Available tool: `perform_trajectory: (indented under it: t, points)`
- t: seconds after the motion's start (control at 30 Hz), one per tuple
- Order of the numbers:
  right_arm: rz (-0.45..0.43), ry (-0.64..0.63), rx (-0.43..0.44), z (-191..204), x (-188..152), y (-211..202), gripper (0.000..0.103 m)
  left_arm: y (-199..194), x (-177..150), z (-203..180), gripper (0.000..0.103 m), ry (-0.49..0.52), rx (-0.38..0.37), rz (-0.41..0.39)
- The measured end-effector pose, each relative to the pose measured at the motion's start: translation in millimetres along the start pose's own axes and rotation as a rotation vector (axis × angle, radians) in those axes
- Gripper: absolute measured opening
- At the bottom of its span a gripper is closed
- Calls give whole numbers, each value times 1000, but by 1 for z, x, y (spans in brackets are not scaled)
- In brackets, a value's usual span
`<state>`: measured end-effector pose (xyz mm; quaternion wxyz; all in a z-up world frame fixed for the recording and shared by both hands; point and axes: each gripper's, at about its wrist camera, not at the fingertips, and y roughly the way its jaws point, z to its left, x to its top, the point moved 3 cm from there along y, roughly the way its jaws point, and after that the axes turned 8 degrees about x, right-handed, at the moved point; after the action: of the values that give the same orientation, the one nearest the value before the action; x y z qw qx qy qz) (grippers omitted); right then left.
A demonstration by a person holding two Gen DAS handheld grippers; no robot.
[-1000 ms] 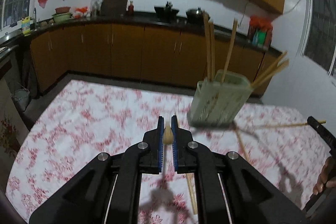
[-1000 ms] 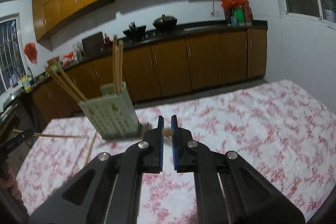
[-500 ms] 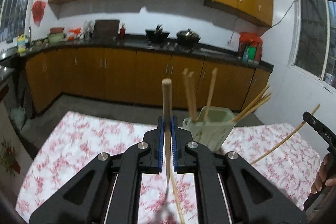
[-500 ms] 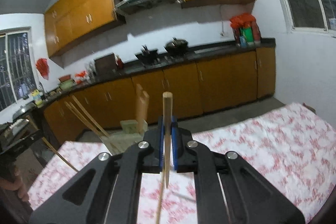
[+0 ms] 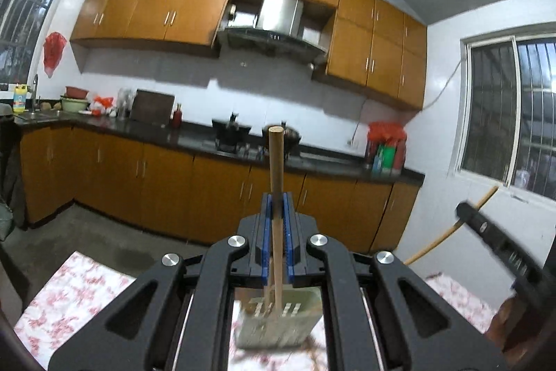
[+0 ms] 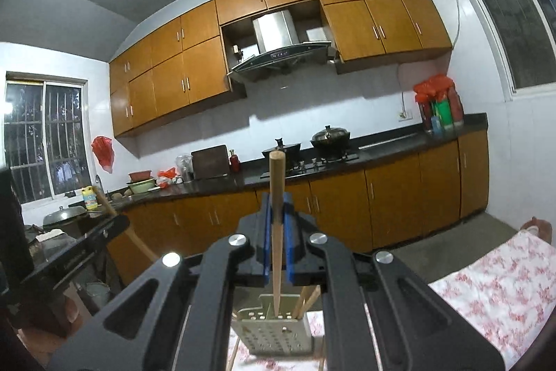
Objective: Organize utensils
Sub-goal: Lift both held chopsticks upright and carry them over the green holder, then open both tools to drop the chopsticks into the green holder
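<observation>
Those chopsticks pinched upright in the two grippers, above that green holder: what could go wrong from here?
1. Each chopstick is pinched at one narrow spot by the left gripper or right gripper; it might swing or slip.
2. The green holder already holds chopsticks, so a tip could catch on them or the rim.
3. Both grippers aim at one holder, with the left gripper showing close by in the right view; they might bump.

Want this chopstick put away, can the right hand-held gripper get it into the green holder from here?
Probably yes: the chopstick hangs upright just above the holder, nothing between them.
</observation>
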<state>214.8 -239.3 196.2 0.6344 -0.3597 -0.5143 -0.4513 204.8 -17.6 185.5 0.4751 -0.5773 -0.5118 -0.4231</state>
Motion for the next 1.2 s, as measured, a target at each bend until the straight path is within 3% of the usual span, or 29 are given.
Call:
perform_trajectory:
  t: [0.1, 0.27, 0.47, 0.63, 0.87, 1.0, 1.2]
  points:
    - [6, -9, -11, -1, -3, 15, 8, 14, 2, -9, 7, 9, 23, -41]
    - [40, 1, -22, -10, -15, 45, 8, 44, -13, -11, 7, 25, 55, -34]
    - [128, 0, -32, -18, -44, 74, 8, 70, -47, 0, 7, 19, 77, 64]
    - [159, 6, -29, -19, -55, 82, 9, 72, -55, 5, 7, 12, 61, 107]
    - [150, 8, -37, -16, -53, 77, 19, 71, -53, 9, 9, 2, 55, 134]
    - [125, -1, -47, -16, -44, 65, 20, 67, -47, 13, 29, -8, 64, 127]
    - [114, 4, -101, -29, -40, 37, 25, 50, -35, 16, 31, -13, 65, 102]
